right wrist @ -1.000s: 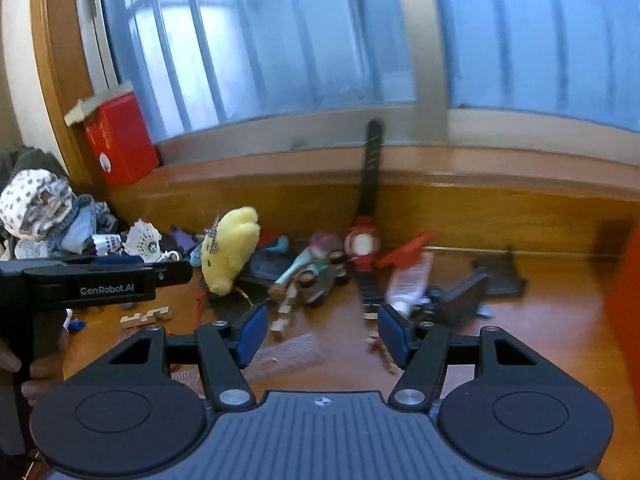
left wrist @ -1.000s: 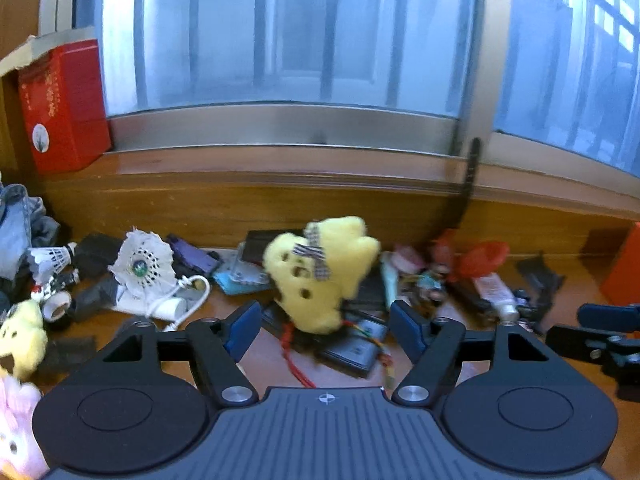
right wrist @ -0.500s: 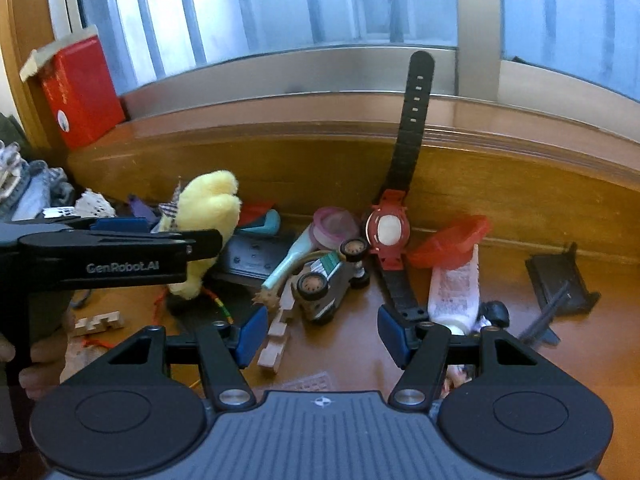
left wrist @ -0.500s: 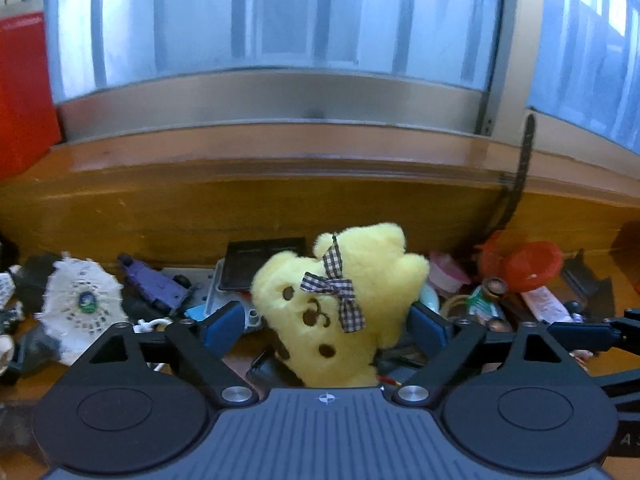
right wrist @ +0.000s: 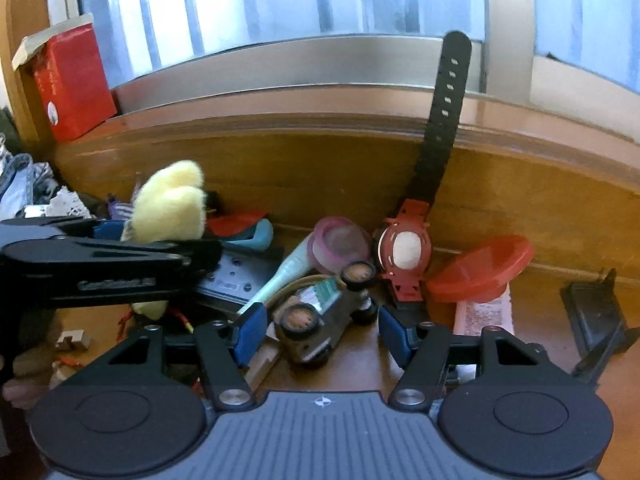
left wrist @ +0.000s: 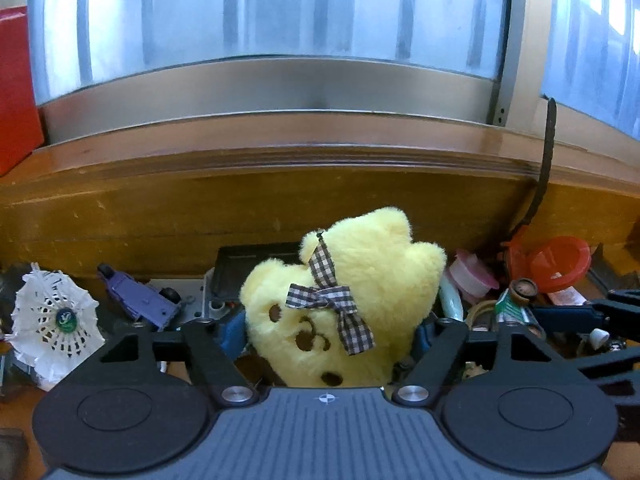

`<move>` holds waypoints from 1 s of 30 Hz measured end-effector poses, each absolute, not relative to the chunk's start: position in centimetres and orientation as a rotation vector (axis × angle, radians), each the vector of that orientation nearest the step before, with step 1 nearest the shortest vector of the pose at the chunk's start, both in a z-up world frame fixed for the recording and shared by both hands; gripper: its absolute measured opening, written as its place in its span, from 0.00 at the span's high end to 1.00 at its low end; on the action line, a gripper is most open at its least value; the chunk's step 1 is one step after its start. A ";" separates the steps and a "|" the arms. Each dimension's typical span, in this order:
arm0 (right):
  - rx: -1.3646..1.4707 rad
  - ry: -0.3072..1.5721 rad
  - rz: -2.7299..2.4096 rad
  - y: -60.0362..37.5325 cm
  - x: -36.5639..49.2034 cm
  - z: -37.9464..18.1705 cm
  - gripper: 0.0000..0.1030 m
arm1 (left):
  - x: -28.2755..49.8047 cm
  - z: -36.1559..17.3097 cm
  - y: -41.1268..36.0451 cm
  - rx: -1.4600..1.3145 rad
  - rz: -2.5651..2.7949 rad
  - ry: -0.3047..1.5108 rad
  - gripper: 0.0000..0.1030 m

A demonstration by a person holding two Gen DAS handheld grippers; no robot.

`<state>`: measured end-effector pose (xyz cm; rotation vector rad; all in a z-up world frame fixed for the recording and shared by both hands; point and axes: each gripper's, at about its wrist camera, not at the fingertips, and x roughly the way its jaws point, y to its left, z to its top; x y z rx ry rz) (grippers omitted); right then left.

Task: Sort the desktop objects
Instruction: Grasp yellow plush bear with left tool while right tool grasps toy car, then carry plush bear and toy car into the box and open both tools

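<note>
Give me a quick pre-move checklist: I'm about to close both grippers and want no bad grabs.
1. Yellow plush between left gripper pads: ok.
2. Left pads gripping plush: cannot tell.
3. Toy car between right gripper pads: ok.
4. Right gripper open around car: ok.
5. Red watch outside right gripper's closing path: not ok, it lies close beside the right pad.
</note>
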<state>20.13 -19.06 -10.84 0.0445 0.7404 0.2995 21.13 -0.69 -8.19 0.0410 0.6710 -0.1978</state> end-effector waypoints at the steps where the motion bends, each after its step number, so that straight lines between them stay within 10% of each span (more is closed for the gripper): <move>1: 0.059 0.741 0.303 -19.2 20.3 -11.0 0.40 | 21.0 -8.1 -0.6 0.039 -0.198 0.668 0.31; 10: 0.103 0.734 0.312 -19.4 20.0 -10.5 0.74 | 19.0 -6.5 -0.1 0.042 -0.199 0.625 0.32; 30: 0.072 0.656 0.323 -21.2 11.5 -4.6 0.74 | 13.2 -2.3 -1.9 0.066 -0.227 0.555 0.31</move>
